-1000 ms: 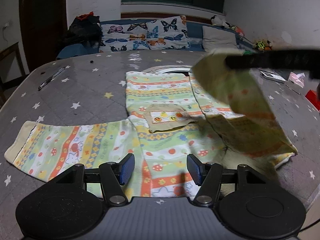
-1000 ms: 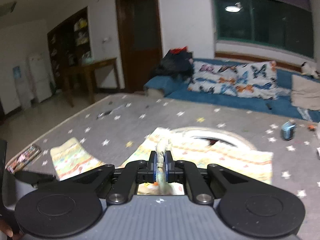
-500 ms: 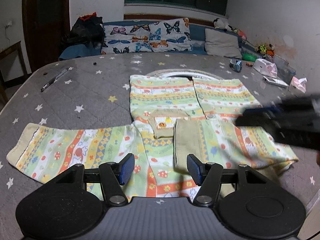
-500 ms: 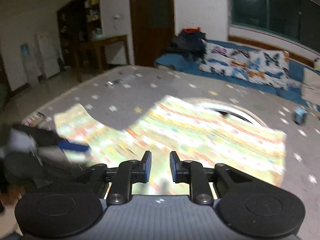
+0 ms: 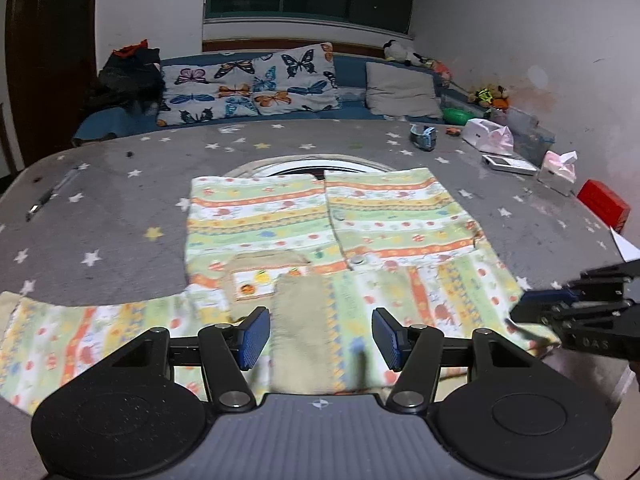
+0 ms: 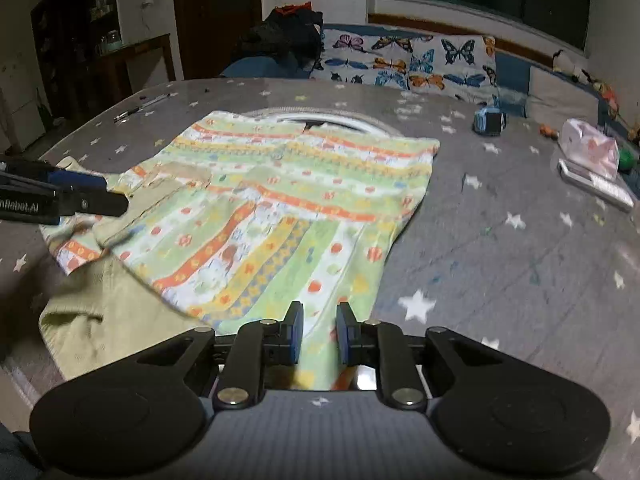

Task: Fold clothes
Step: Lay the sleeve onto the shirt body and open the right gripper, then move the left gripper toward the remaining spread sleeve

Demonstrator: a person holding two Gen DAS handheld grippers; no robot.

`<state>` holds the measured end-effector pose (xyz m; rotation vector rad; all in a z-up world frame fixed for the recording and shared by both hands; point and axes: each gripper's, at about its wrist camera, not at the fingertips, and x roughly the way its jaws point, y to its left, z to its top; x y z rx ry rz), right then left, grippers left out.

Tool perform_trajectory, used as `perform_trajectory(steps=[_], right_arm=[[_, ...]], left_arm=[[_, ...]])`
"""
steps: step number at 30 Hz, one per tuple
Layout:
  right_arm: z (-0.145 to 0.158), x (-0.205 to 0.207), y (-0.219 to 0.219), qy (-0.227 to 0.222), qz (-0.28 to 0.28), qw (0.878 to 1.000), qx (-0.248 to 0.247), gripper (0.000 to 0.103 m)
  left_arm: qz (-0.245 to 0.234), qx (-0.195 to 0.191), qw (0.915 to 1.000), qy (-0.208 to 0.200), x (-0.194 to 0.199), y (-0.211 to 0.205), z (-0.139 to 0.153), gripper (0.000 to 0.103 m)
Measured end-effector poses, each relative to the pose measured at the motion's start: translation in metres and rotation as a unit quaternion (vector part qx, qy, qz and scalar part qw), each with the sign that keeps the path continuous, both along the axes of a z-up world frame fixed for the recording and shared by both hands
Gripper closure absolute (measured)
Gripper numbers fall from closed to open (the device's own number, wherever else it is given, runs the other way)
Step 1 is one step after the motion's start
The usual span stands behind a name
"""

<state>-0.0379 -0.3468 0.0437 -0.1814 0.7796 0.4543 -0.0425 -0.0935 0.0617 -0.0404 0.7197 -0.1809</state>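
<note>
left wrist: left tongs gape wide, gripping nothing | striped shirt flat on starred tabletop ahead of and under them, folded sleeve cuff between the fingers || right wrist: right tongs partly open, empty, over shirt's near edge

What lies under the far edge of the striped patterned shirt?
A white round rim peeks out beneath the green-and-orange striped shirt, on the grey star-print cover. The rest of it is covered.
</note>
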Motion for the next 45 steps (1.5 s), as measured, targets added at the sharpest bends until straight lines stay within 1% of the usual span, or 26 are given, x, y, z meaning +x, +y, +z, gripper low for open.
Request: perform_trajectory(steps=[4, 5, 7, 9, 11, 12, 16, 19, 23, 26, 27, 32, 34, 38, 40, 42, 45], right_arm=[[0.005, 0.025, 0.009, -0.024, -0.007, 1.000, 0.009, 0.087], [0.004, 0.032, 0.010, -0.026, -0.011, 1.000, 0.012, 0.087], [0.000, 0.045, 0.012, -0.023, -0.018, 0.999, 0.014, 0.087], [-0.007, 0.053, 0.012, -0.013, -0.026, 1.000, 0.012, 0.087], [-0.012, 0.056, 0.012, -0.010, -0.025, 1.000, 0.010, 0.086], [-0.013, 0.056, 0.012, -0.011, -0.023, 1.000, 0.008, 0.086], [-0.008, 0.053, 0.016, -0.013, -0.018, 1.000, 0.003, 0.084], [-0.003, 0.046, 0.029, -0.017, 0.002, 1.000, 0.011, 0.084], [0.005, 0.036, 0.046, -0.023, 0.030, 0.999, 0.023, 0.080], [0.008, 0.029, 0.063, -0.026, 0.056, 0.998, 0.027, 0.079], [0.008, 0.026, 0.070, -0.026, 0.066, 0.997, 0.027, 0.079], [0.003, 0.013, 0.102, -0.027, 0.115, 0.993, 0.019, 0.077], [0.000, 0.009, 0.114, -0.027, 0.130, 0.991, 0.011, 0.077], [-0.002, 0.002, 0.130, -0.037, 0.152, 0.988, -0.002, 0.077], [-0.005, 0.001, 0.137, -0.032, 0.161, 0.986, -0.007, 0.077], [-0.008, -0.001, 0.142, -0.033, 0.166, 0.986, -0.016, 0.077], [-0.006, -0.001, 0.143, -0.032, 0.164, 0.986, -0.011, 0.077]], left_arm=[[-0.002, -0.013, 0.9999, 0.006, 0.012, -0.004, -0.006, 0.046], [-0.002, -0.013, 0.9999, 0.006, 0.015, -0.004, -0.008, 0.049], [-0.002, -0.012, 0.9999, 0.008, 0.020, -0.004, -0.011, 0.052], [0.000, -0.014, 0.9998, 0.012, 0.024, -0.003, -0.015, 0.060], [0.005, -0.017, 0.9996, 0.022, 0.030, -0.001, -0.022, 0.062], [0.007, -0.018, 0.9994, 0.027, 0.032, 0.000, -0.026, 0.067], [0.007, -0.022, 0.9994, 0.024, 0.028, 0.003, -0.027, 0.068], [0.011, -0.029, 0.9992, 0.023, 0.024, 0.007, -0.024, 0.067], [0.026, -0.028, 0.9989, 0.028, 0.016, 0.016, -0.021, 0.067], [0.042, -0.032, 0.9983, 0.023, 0.004, 0.027, -0.015, 0.067], [0.049, -0.030, 0.9981, 0.019, -0.001, 0.032, -0.012, 0.065], [0.097, -0.010, 0.9952, 0.001, -0.028, 0.062, -0.003, 0.064], [0.127, -0.002, 0.9920, -0.004, -0.038, 0.076, -0.002, 0.061], [0.189, -0.003, 0.9820, -0.003, -0.053, 0.110, -0.003, 0.060], [0.221, -0.005, 0.9753, 0.000, -0.058, 0.128, -0.005, 0.059], [0.252, -0.006, 0.9676, 0.003, -0.062, 0.146, -0.007, 0.057], [0.297, 0.000, 0.9547, 0.005, -0.065, 0.167, -0.010, 0.056]])
